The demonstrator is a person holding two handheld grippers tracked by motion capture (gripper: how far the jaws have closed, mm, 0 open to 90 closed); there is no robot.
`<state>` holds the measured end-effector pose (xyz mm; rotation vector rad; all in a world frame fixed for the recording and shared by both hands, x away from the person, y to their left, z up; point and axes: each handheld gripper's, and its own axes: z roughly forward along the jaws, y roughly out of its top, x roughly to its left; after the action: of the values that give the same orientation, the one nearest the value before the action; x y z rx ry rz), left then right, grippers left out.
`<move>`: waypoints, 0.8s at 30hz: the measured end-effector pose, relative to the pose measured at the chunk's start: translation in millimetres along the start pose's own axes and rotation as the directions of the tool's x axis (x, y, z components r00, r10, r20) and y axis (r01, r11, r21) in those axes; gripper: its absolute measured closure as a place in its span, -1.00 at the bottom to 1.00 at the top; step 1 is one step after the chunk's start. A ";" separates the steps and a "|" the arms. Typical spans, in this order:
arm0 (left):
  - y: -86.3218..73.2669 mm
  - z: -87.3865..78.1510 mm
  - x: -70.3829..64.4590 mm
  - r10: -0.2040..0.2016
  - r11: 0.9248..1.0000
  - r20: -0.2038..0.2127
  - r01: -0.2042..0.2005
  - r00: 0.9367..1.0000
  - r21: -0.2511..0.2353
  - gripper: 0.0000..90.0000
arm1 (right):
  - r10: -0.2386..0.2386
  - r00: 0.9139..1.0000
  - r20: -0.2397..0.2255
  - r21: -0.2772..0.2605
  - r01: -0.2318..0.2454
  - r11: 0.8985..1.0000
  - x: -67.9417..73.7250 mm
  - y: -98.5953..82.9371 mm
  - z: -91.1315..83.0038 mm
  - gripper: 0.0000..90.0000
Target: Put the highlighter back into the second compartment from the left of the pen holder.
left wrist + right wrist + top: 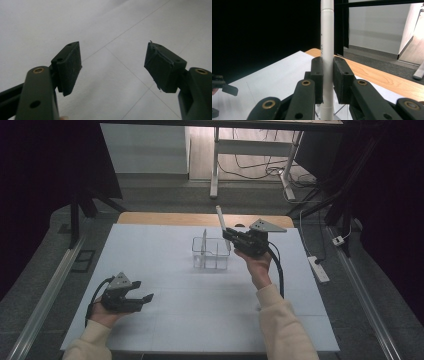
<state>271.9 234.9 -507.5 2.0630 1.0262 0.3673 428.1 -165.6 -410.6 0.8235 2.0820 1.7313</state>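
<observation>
White plastic marker pen point(327, 50), a slim cylinder with a seam near its top, stood clamped between the black jaws of the right gripper point(231, 239), which had closed on its lower barrel. In the high view the pen point(220, 221) rose nearly upright, leaning slightly, above the right rim of a clear, compartmented acrylic organiser box point(211, 253). That box sat on the white tabletop point(165, 320) nearer the far edge, a little right of centre. A second slim white pen point(204, 240) already stood in the box's left part; which compartment exactly could not be told.

The left gripper point(139, 296) rested near the near-left corner of the tabletop, well apart from the box, its jaws spread wide with nothing between them; the left gripper view showed both pads point(71, 66) over bare white surface.

The step in hand seemed to be lowering the held pen into a compartment. To do it well, the pen's lower tip should be brought squarely over an open cell before descending, kept close to vertical so it cleared the dividing walls, and released only once the tip met the bottom. Letting go early, or coming in tilted, could knock the light box or tip the pen out.
</observation>
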 end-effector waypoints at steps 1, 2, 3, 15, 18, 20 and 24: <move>0.0 0.0 -0.1 0.001 1.000 0.001 -0.001 1.000 0.000 -0.34 | -0.001 1.000 -0.002 -0.001 0.001 1.000 0.1 -0.1 0.8 0.74; 0.0 0.0 -0.2 0.002 1.000 0.001 -0.002 1.000 0.000 -0.34 | 0.000 1.000 -0.002 0.000 0.000 1.000 0.3 0.0 1.6 0.74; 0.1 0.1 -0.2 0.003 1.000 0.001 -0.003 1.000 0.001 -0.34 | -0.001 1.000 -0.004 -0.001 0.001 1.000 0.6 0.0 2.5 0.74; -0.1 0.1 0.2 -0.002 1.000 0.001 0.002 1.000 0.000 -0.35 | -0.004 1.000 -0.015 -0.004 0.004 1.000 2.8 0.2 18.8 0.74; -0.1 0.3 0.1 0.001 1.000 0.002 -0.001 1.000 0.002 -0.35 | 0.000 1.000 -0.017 -0.008 0.000 1.000 1.5 -2.7 23.4 0.74; 0.0 0.2 0.0 0.001 1.000 0.002 -0.001 1.000 0.001 -0.35 | -0.001 1.000 -0.026 -0.014 0.001 1.000 0.1 -4.9 26.5 0.74; -0.1 0.2 0.2 0.003 1.000 0.002 -0.003 1.000 0.002 -0.35 | 0.010 1.000 -0.018 -0.012 -0.010 1.000 -1.7 -8.6 32.6 0.74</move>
<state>272.1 235.0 -507.7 2.0668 1.0226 0.3659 446.1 -141.8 -426.4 0.8195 2.0799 1.7611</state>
